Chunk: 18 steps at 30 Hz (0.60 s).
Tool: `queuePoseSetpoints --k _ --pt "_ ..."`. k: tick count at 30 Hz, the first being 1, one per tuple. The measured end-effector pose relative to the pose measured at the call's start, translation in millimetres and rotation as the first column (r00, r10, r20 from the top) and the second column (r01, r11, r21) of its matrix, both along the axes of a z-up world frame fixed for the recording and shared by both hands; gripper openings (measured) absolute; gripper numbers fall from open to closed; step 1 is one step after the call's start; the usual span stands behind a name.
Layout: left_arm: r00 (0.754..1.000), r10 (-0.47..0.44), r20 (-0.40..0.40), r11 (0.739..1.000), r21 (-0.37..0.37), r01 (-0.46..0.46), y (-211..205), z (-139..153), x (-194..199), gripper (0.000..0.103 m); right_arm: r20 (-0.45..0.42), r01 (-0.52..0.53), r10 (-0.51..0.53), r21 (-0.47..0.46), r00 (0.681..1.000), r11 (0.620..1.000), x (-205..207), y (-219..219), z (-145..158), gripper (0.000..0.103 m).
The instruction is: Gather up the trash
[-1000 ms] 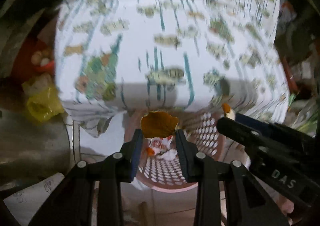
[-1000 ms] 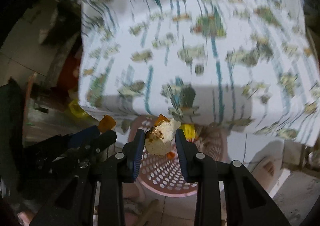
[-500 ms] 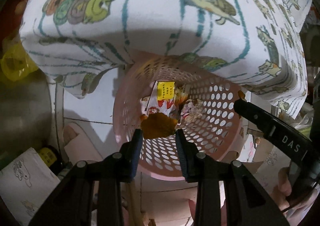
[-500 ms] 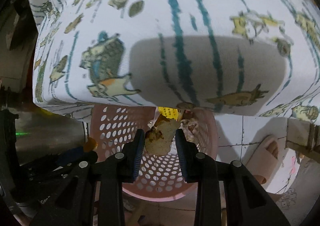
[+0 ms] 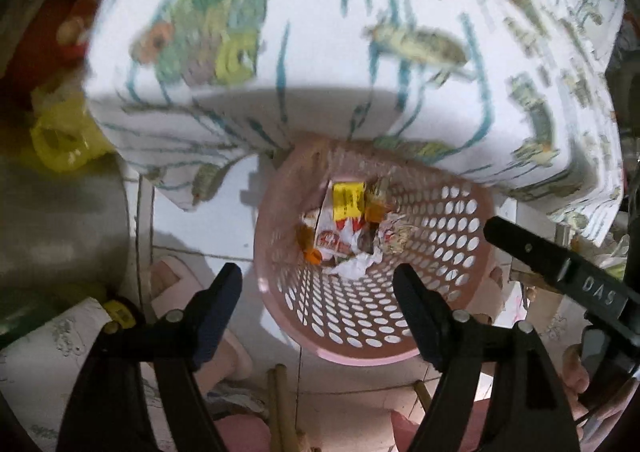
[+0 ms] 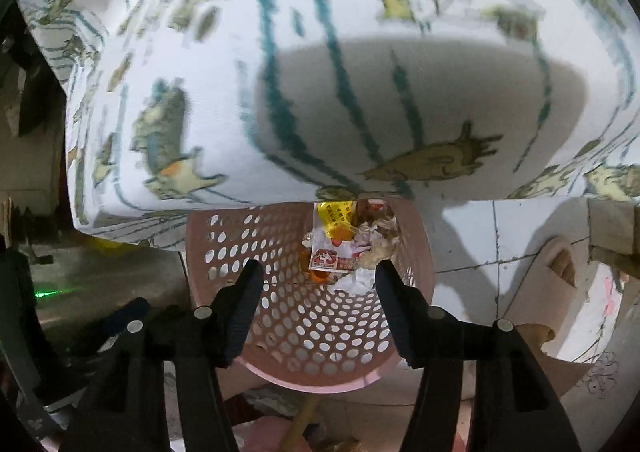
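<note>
A pink perforated waste basket (image 5: 404, 348) stands on the floor, half under a table's edge; it also shows in the right wrist view (image 6: 320, 376). Inside lie wrappers, crumpled paper and orange scraps (image 5: 348, 228), seen too in the right wrist view (image 6: 348, 248). My left gripper (image 5: 318, 284) is open and empty above the basket's near rim. My right gripper (image 6: 318, 280) is open and empty above the basket. The right gripper's black finger (image 5: 560, 268) reaches into the left wrist view from the right.
A white tablecloth with bird prints (image 5: 320, 31) hangs over the basket's far side, also in the right wrist view (image 6: 320, 71). A yellow plastic bag (image 5: 60, 139) lies left. A slippered foot (image 6: 556, 276) stands right of the basket. White floor tiles (image 5: 200, 219) surround it.
Both grippers have opened. The orange scrap from the left and the pale food scrap from the right have dropped into the basket.
</note>
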State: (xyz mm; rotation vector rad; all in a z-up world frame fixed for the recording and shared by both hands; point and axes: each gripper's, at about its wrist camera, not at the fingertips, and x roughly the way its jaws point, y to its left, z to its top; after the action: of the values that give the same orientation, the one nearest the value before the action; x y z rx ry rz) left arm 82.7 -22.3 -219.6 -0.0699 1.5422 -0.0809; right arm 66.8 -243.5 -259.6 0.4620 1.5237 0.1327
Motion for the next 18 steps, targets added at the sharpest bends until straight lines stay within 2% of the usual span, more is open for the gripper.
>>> queuePoseSetpoints --k 5,8,11,13,14,16,18 --pt "0.986 -0.010 0.166 1.000 0.019 0.007 4 57 -4 0.076 0.117 -0.057 0.068 -0.099 0.991 0.993 -4 8 55 0.061" --pt "0.958 -0.021 0.286 1.000 0.026 0.014 10 98 -9 0.076 0.203 -0.090 0.125 -0.171 0.971 0.981 -10 14 97 0.061" --pt "0.918 -0.026 0.395 0.999 0.032 0.014 18 138 -19 0.078 0.305 -0.082 0.152 -0.231 0.940 0.970 -20 16 139 0.068" --pt "0.880 -0.028 0.474 0.999 0.042 0.009 22 167 -27 0.084 0.368 -0.064 0.158 -0.253 0.916 0.965 -24 15 168 0.069" --pt "0.861 -0.029 0.507 0.999 0.051 0.003 22 178 -32 0.089 0.403 -0.059 0.167 -0.267 0.900 0.962 -27 14 181 0.070" --pt "0.813 -0.036 0.581 0.997 0.074 -0.008 24 200 -42 0.093 0.474 -0.045 0.186 -0.293 0.861 0.955 -34 16 212 0.082" --pt "0.769 -0.042 0.638 0.996 0.082 -0.014 26 215 -52 0.099 0.544 -0.026 0.200 -0.310 0.815 0.950 -43 17 241 0.088"
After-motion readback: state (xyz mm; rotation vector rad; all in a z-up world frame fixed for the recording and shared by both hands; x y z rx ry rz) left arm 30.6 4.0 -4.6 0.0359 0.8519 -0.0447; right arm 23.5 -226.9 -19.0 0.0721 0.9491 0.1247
